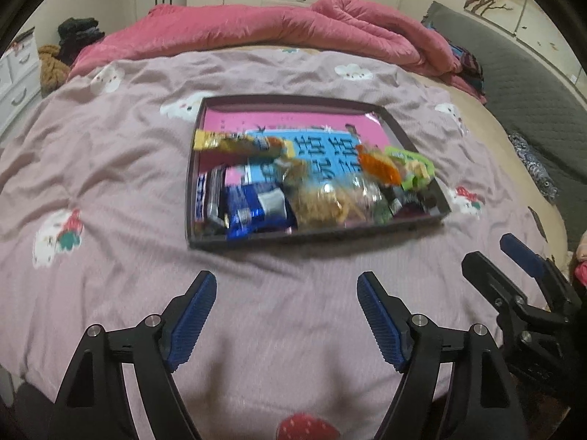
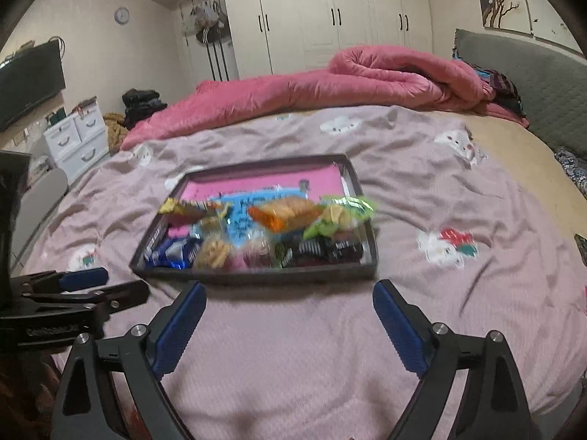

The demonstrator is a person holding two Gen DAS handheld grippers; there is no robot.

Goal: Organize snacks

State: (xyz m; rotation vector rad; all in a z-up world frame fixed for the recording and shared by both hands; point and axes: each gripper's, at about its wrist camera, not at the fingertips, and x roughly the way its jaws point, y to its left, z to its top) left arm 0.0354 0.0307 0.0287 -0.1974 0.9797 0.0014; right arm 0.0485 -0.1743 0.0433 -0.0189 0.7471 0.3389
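Blue ribbed pads (image 1: 194,315) of the left gripper (image 1: 286,315) fill the bottom of the left wrist view, standing wide apart with nothing between them, only the mauve bedspread (image 1: 110,168) below. Off to its right, the right gripper (image 1: 513,260) shows from the side, its fingers likewise spread and empty. From the right wrist view the right gripper (image 2: 290,315) hangs over the same cloth with its jaws wide, and the left gripper (image 2: 95,282) pokes in at the left edge.

Just beyond both grippers, a shallow dark tray (image 1: 190,183) lies flat on the bed, apart from both. Its floor is lined with a pink and blue printed sheet (image 1: 293,124), bare toward the far side. The snacks are heaped along the near side: a yellow packet (image 1: 220,141) at the far left, blue wrappers (image 1: 253,212) in the near left corner, a clear bag of pale brown pieces (image 1: 323,201) in the middle, an orange packet (image 1: 378,165) and a green one (image 1: 414,168) toward the right, and dark wrappers (image 2: 323,249) in the near right corner. The green packet (image 2: 341,212) overlaps the tray's right rim. Motion blur hides the lettering.

A pink quilt (image 2: 330,84) is bunched across the far side of the bed, before white wardrobe doors (image 2: 330,14).
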